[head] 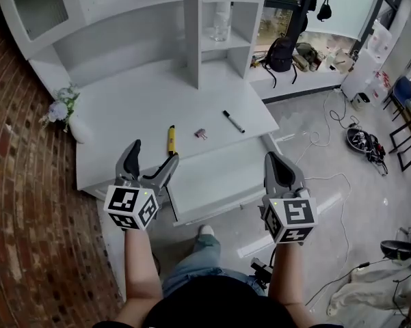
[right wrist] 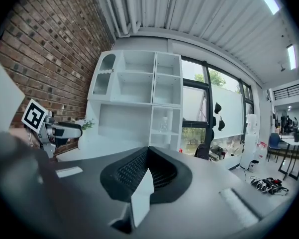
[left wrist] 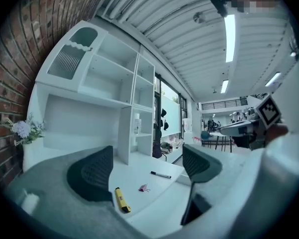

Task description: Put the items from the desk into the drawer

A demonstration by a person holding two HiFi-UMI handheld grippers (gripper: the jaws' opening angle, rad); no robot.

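Head view: holds left gripper point(head: 154, 154) wide open and empty, just short of yellow cutter point(head: 170, 140) on desk point(head: 130, 108), seemingly lined up for a first pick. Holds right gripper point(head: 272, 159) closed on nothing (idle beside pulled-out drawer point(head: 219, 180)). Shows pink clip point(head: 201, 134) and black marker point(head: 233, 121) on desk too.

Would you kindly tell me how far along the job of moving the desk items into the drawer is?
Done: the drawer is pulled open, with nothing visible inside. In hand: nothing; the left gripper is open and empty, the right gripper has its fingers together, and both are short of the desk. Left: the yellow cutter, pink clip and black marker all lie on the desk.
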